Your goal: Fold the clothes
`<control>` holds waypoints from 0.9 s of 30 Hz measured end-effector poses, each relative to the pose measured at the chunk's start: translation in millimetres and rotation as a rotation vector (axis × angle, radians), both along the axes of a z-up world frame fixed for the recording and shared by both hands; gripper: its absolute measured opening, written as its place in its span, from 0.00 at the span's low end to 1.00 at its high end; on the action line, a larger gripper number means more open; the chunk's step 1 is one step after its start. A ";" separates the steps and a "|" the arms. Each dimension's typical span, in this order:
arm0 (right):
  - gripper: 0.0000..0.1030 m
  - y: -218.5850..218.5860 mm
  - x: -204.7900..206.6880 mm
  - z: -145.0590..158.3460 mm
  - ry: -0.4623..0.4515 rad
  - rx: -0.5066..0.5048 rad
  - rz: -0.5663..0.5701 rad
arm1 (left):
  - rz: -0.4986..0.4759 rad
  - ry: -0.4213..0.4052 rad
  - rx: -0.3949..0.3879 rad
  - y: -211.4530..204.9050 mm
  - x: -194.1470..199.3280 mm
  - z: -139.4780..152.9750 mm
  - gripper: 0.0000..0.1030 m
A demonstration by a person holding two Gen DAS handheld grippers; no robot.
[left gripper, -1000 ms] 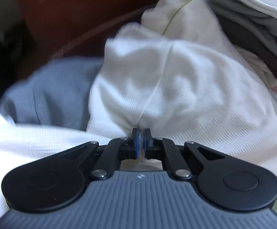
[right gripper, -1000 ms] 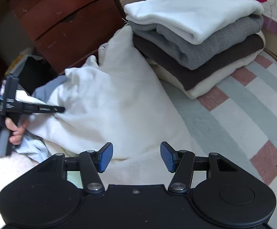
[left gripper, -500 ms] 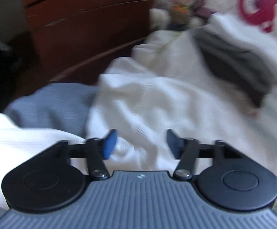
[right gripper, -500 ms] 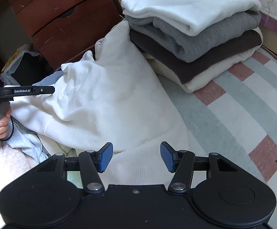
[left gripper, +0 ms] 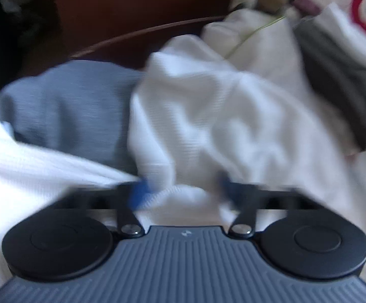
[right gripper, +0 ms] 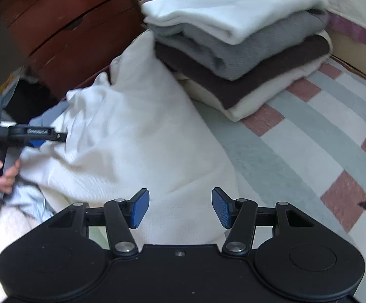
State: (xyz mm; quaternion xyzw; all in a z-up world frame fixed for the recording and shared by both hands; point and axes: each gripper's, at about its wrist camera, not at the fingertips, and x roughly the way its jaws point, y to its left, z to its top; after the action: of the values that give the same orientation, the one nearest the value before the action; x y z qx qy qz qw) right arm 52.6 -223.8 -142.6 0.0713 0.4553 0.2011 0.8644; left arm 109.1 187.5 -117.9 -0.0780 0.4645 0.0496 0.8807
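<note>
My right tongs (right gripper: 180, 208): nearest of all, jaws spread wide with nothing between the blue pads, hanging over the near edge of the white garment.

White garment (right gripper: 132, 136): a ribbed white piece, lying rumpled and uneven on the striped bedspread (right gripper: 309, 136), its near part fairly flat under my right tongs, its left part bunched in ridges. It runs from my right tongs away to the foot of the folded stack.

My left tongs (left gripper: 183, 189): off to the left, jaws apart, a fold of the white cloth lying in the gap between the pads but not pinched. The left view is blurred, so I cannot tell how much cloth sits in there.

My left hand (right gripper: 3, 171): wrapped round the handle of the left tongs at the left edge.

Blue-grey garment (left gripper: 66, 106): a bit farther left, partly under the white one, loose.

Folded stack (right gripper: 235, 40): far and right of the white garment, four folded pieces piled neatly, white on top, then grey, dark brown and cream at the bottom.

Dresser (right gripper: 64, 25): dark red wood, farthest on the left.

Step in hand, as I judge it: getting hold of the white garment to spread and fold it; neither pair of tongs has it gripped now.

Next move calls for: closing the left jaws on an edge or corner, not a mid-cloth bunch, and finding a matching edge for the right so the piece can be pulled flat.
</note>
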 end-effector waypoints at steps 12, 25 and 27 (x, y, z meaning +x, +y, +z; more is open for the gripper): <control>0.58 13.2 -23.2 16.2 -0.171 -0.097 0.063 | -0.030 -0.255 0.169 -58.6 -38.4 55.9 0.01; 0.60 61.4 -6.7 0.2 -0.238 -0.047 0.329 | -0.008 -0.108 0.144 -34.9 -17.4 53.3 0.47; 0.60 81.3 -0.7 -6.8 -0.242 -0.073 0.388 | 0.033 -0.111 0.181 -23.4 -12.7 53.4 0.62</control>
State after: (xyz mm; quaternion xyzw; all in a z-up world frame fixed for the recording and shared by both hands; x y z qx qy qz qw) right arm 51.9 -142.4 -149.4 -0.0734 0.3604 0.3540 0.8599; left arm 96.5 164.2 -64.5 -0.0084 0.4071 0.1017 0.9077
